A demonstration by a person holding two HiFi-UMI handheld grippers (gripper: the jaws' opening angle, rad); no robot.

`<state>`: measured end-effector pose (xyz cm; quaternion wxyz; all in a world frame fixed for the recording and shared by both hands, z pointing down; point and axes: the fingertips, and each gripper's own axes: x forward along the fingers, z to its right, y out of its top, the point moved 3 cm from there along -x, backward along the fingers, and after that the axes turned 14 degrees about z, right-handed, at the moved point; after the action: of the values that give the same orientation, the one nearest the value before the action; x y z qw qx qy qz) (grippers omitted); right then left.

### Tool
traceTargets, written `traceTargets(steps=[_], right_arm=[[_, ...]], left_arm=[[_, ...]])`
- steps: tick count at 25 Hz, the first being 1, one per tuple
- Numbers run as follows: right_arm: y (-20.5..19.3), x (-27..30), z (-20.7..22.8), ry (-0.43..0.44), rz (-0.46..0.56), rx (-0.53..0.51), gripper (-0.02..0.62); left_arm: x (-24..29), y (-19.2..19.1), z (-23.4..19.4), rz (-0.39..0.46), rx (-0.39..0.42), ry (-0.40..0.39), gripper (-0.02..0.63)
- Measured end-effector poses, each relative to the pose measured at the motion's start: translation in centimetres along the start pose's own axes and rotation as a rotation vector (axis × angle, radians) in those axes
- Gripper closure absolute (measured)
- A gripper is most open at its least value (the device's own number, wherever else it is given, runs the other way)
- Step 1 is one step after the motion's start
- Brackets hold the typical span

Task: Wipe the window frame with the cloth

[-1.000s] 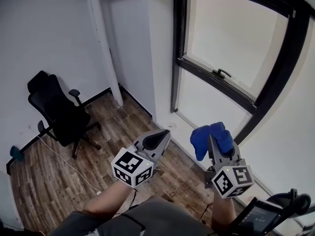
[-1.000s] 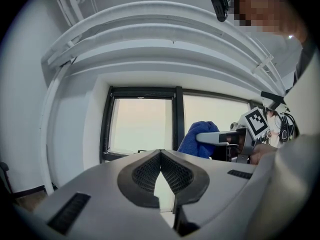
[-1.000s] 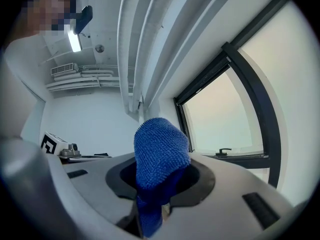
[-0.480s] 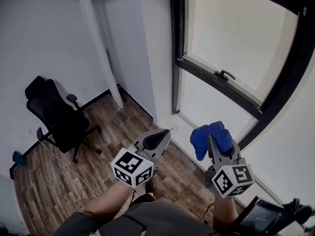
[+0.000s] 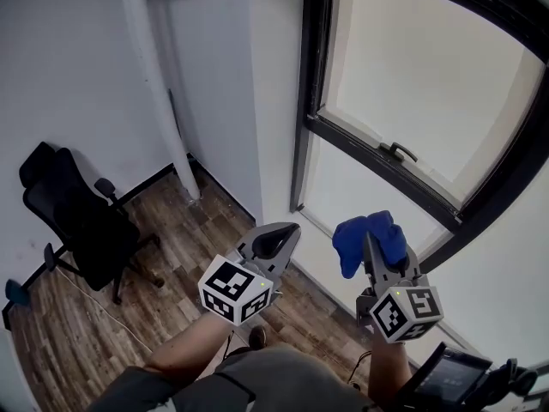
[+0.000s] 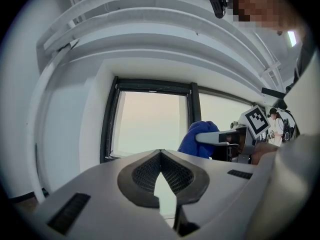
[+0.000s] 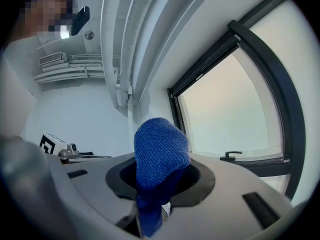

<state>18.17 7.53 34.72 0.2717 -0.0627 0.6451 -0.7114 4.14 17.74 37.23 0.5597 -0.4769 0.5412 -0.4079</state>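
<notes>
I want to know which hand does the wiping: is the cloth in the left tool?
No, the blue cloth is clamped in the right tool, while the left tool is shut on nothing.

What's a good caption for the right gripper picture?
Right gripper shut on a blue cloth, facing the black window frame.

Right gripper point(image 5: 376, 252) grips cloth point(image 5: 358, 234) near window frame point(image 5: 360, 148)

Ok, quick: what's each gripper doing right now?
Left gripper: shut, empty.
Right gripper: shut on the blue microfibre cloth.
</notes>
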Motion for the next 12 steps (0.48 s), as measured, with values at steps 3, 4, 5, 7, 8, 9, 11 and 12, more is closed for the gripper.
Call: traceTargets(steps=[3, 4, 5, 7, 8, 9, 11, 12], right_arm=[[-1.0, 2.8, -0.4, -0.011, -0.012, -0.017, 0.469], [-1.3, 3.8, -0.5, -0.016, -0.014, -0.022, 0.469], [-1.5, 4.7, -0.6, -0.02, -0.015, -0.024, 0.469], [-2.2, 6.5, -0.9, -0.025, -0.017, -0.03, 0.469], [-2.5, 7.3, -1.0, -0.029, -0.018, -0.033, 0.469], [-2.9, 8.1, -1.1, -0.033, -0.018, -0.035, 0.469], [-3.6, 9.8, -0.9, -0.045, -0.014, -0.031, 0.468], [-3.9, 10.6, -0.8, -0.052, -0.012, -0.027, 0.469]], left_arm=[[1.0, -0.1, -3.1, 0.009, -0.007, -0.005, 0.597], [1.3, -0.1, -4.1, 0.012, -0.009, -0.007, 0.597], [1.6, -0.1, -5.0, 0.013, -0.013, -0.01, 0.597], [2.0, -0.2, -6.7, 0.015, -0.018, -0.019, 0.597], [2.2, -0.3, -7.5, 0.015, -0.019, -0.025, 0.597], [2.5, -0.5, -8.3, 0.014, -0.019, -0.033, 0.597], [3.1, -0.8, -9.9, 0.01, -0.017, -0.047, 0.597], [3.5, -1.1, -10.7, 0.006, -0.016, -0.051, 0.597]])
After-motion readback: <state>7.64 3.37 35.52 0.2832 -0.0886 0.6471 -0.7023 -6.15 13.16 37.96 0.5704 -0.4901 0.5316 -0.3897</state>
